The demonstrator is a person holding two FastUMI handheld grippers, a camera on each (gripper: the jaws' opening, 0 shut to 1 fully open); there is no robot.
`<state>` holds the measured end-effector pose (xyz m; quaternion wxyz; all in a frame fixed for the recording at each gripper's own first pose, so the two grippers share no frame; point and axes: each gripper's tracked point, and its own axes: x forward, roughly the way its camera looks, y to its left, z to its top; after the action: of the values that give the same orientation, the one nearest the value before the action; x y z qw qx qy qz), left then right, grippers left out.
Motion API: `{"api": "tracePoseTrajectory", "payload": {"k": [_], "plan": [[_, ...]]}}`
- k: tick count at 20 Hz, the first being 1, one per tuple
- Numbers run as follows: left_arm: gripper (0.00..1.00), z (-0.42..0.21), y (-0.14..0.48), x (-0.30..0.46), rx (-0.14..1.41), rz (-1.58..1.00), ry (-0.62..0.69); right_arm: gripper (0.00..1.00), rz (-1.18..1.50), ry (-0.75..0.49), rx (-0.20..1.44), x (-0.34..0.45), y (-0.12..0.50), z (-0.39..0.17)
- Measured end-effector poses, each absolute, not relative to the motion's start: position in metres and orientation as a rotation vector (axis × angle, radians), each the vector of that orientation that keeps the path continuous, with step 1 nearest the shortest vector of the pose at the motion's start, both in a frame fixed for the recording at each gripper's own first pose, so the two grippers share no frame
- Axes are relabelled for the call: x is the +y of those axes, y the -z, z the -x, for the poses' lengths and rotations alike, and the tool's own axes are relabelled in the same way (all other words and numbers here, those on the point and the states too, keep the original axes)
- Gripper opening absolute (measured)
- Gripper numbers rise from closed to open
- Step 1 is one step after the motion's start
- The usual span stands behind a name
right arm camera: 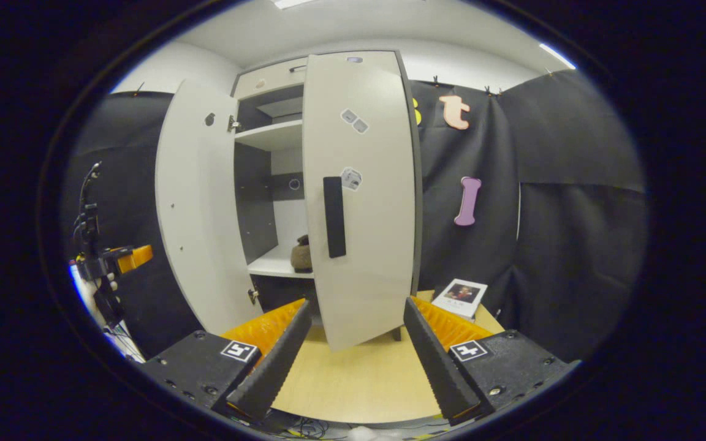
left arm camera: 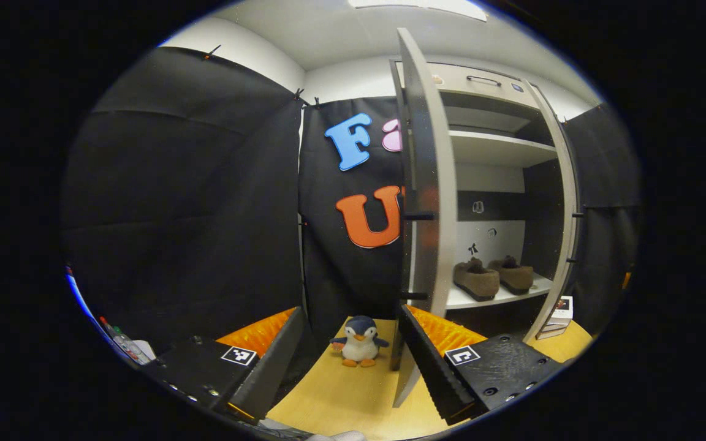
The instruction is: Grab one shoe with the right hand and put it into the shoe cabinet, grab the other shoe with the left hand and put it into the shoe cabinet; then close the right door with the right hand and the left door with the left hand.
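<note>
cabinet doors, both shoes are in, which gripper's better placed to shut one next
Right. The right gripper, jaws open, faces the right door and its handle head-on. The left gripper meets the left door edge-on. Both shoes are shelved.

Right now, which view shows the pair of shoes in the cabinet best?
The left gripper view: both shoes sit side by side on the lower shelf, seen whole past the open left door. In the right gripper view the nearly closed right door hides all but a sliver of one shoe.
</note>
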<state>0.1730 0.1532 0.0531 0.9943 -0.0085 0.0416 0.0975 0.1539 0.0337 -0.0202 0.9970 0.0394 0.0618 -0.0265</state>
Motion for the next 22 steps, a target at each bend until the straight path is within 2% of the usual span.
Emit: {"api": "tracePoseTrajectory", "payload": {"k": [7, 15, 16, 17, 18, 20, 22], "plan": [[0.95, -0.234, -0.064, 0.170, 0.066, 0.012, -0.176, 0.99, -0.088, 0.141, 0.184, 0.042, 0.051, -0.104], [0.91, -0.233, -0.082, 0.162, -0.010, -0.060, -0.181, 0.98, -0.090, 0.133, 0.182, 0.048, 0.044, -0.107], [0.89, -0.233, -0.083, 0.159, -0.013, -0.066, -0.182, 0.97, -0.091, 0.129, 0.180, 0.048, 0.044, -0.108], [0.81, -0.232, -0.083, 0.155, -0.015, -0.066, -0.178, 0.96, -0.093, 0.125, 0.185, 0.047, 0.046, -0.108], [0.86, -0.232, -0.082, 0.150, -0.012, -0.061, -0.173, 0.98, -0.096, 0.123, 0.188, 0.046, 0.048, -0.108], [0.82, -0.232, -0.081, 0.137, -0.010, -0.049, -0.157, 0.97, -0.094, 0.121, 0.195, 0.040, 0.051, -0.107], [0.85, -0.232, -0.082, 0.121, -0.008, -0.050, -0.140, 0.97, -0.091, 0.117, 0.198, 0.032, 0.053, -0.106]]}}
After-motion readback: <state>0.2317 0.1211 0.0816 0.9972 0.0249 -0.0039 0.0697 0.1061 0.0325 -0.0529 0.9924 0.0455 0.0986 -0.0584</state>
